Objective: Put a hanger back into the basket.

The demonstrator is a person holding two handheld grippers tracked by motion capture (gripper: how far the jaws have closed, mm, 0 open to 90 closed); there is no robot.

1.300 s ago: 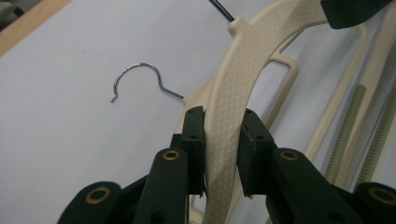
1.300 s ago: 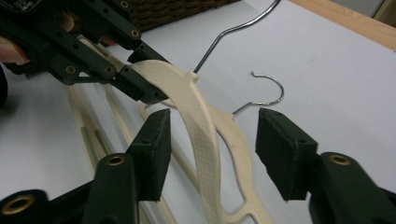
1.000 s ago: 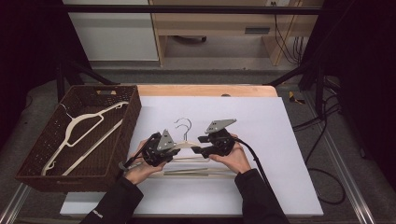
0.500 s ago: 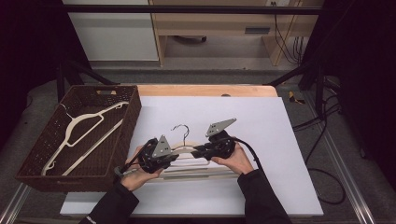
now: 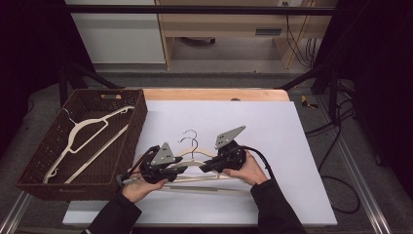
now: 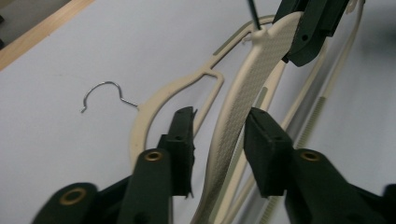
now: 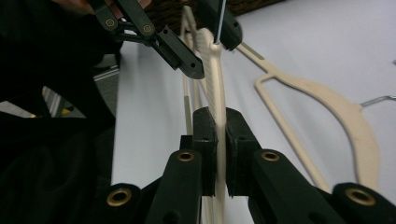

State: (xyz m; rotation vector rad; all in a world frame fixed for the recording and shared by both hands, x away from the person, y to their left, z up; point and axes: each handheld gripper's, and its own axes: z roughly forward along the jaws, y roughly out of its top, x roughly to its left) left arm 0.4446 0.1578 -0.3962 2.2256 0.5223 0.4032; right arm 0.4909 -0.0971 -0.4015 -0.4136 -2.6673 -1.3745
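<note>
A cream hanger [image 6: 243,88] with a textured arm is held up on edge over the white table. My right gripper [image 7: 219,114] is shut on its arm, the jaws having just closed onto it. My left gripper [image 6: 219,116] straddles the same arm farther along. Its jaws have just been opening and now stand open, with a gap beside the hanger. In the high view the left gripper [image 5: 182,168] and the right gripper [image 5: 204,167] face each other near the front edge. A second cream hanger [image 6: 154,102] with a wire hook lies flat on the table.
A dark wicker basket [image 5: 29,180] stands at the left edge with cream hangers [image 5: 83,131] lying in it. The white table top [image 5: 272,126] stretches bare to the right and behind the grippers. A wooden strip runs along the far edge.
My left gripper has slid a little toward the near edge of the table along the hanger. The right hand has stayed where it was.
</note>
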